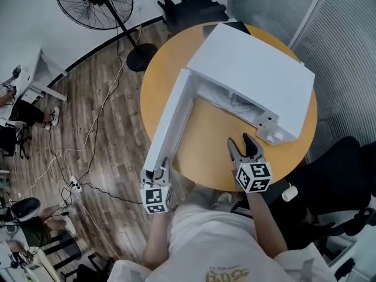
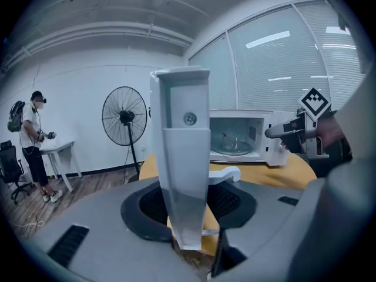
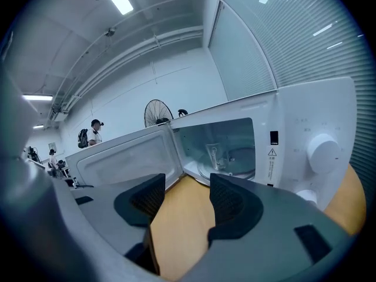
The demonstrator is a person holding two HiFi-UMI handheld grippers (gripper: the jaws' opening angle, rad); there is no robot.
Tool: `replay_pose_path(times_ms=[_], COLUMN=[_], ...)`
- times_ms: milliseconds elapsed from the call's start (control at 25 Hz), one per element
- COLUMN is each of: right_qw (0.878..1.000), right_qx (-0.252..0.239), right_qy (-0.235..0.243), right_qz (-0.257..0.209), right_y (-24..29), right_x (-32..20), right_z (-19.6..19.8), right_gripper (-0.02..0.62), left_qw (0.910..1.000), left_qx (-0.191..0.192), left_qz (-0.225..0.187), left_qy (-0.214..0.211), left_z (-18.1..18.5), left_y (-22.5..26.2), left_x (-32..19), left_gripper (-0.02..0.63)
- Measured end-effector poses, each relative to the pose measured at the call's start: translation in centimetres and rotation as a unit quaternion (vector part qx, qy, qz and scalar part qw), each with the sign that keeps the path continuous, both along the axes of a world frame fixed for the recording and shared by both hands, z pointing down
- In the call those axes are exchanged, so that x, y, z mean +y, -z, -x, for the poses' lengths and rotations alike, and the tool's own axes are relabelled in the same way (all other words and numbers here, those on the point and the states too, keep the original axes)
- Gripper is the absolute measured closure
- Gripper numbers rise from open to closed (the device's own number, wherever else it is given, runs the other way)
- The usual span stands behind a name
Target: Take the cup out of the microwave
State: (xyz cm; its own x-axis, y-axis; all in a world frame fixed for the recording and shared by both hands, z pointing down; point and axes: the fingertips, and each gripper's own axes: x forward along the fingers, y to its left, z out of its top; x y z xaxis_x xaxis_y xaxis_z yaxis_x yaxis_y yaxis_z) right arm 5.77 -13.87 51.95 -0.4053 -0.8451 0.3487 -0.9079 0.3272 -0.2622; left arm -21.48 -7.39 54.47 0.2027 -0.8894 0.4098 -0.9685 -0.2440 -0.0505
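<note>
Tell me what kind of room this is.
Probably an office or lab room, not a kitchen: the microwave sits on a round wooden table, with an office chair, a pedestal fan and a blind-covered glass partition around it.

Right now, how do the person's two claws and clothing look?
Both the left claw and the right claw have grey bodies and two dark ribbed pads. Each carries a white cube printed with black square markers. The person wears a white shirt with a yellowish print.
</note>
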Motion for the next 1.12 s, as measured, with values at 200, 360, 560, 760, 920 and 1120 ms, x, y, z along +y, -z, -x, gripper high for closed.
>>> replay_pose_path(times_ms=[200,360,560,760,920,1120], right_qw=[1.000,0.999,0.999,0.999,0.999,0.999], right_qx=[0.002,-0.022,-0.035,-0.021,-0.007,0.001], right_qy=[-0.014,-0.028,-0.034,-0.044,-0.047,-0.053], right_qz=[0.000,-0.012,-0.022,-0.010,0.001,0.014], right_y=[-0.5,-0.2,-0.1,-1.3,-2.5,-3.7], right_x=[-2.5,-4.4,-6.5,-8.5,-10.0,-11.5], right_z=[0.1,-0.1,0.1,-0.3,-0.4,-0.5], right_gripper=[0.360,0.361,0.365,0.366,0.367,0.367], left_qw=[1.0000,1.0000,0.9999,0.9998,0.9998,0.9997], left_qx=[-0.003,-0.004,-0.006,-0.006,-0.001,0.003], left_qz=[0.002,0.003,0.008,0.019,0.015,0.019], left_qy=[-0.004,-0.004,-0.009,-0.008,-0.013,-0.015], left_z=[1.1,0.9,1.0,1.1,1.0,0.8], left_y=[0.1,0.0,-0.4,-0.4,-0.2,-0.3], left_x=[-0.3,-0.4,-0.2,-0.1,-0.3,-0.4], left_gripper=[0.426,0.425,0.426,0.426,0.426,0.426])
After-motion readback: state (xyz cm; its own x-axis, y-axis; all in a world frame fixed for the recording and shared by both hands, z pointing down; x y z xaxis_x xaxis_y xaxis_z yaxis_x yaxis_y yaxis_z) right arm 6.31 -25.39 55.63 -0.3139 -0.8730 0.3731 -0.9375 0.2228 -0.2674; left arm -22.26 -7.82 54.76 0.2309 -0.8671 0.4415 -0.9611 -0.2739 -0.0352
